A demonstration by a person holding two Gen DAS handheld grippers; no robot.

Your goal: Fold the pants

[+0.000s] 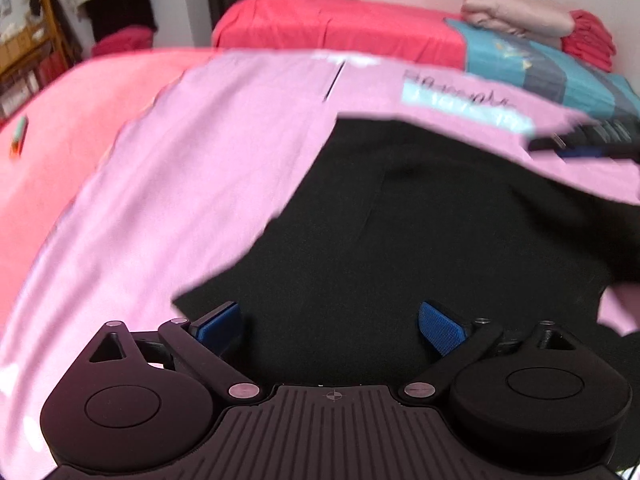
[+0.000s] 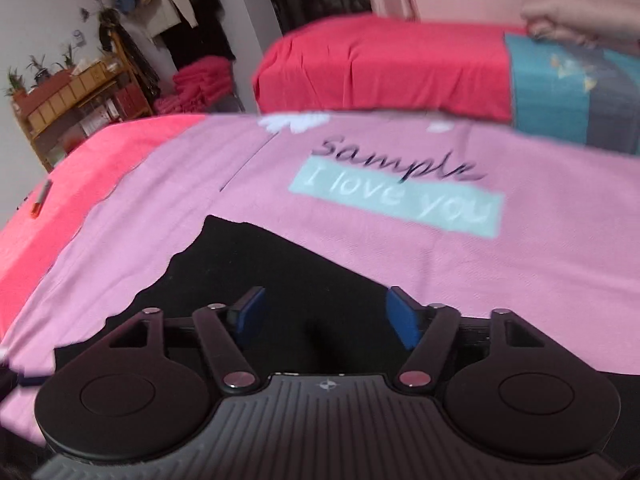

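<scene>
Black pants [image 1: 420, 216] lie spread on a pink blanket [image 1: 180, 184] on the bed. My left gripper [image 1: 330, 326] is open, its blue pads wide apart, low over the near part of the pants with nothing between them. In the right wrist view the pants [image 2: 280, 272] show as a dark shape with a jagged left edge on the blanket [image 2: 520, 256]. My right gripper [image 2: 324, 316] is open and empty, just above the pants. The right gripper also shows in the left wrist view [image 1: 584, 142] at the far right, blurred.
The blanket carries a printed "Sample I love you" patch [image 2: 396, 196]. A second bed with a red cover [image 2: 380, 64] stands behind, with folded bedding [image 1: 516, 12]. A small pen-like item [image 1: 18, 136] lies on the coral sheet at left. Shelves [image 2: 68, 96] and hung clothes fill the far left.
</scene>
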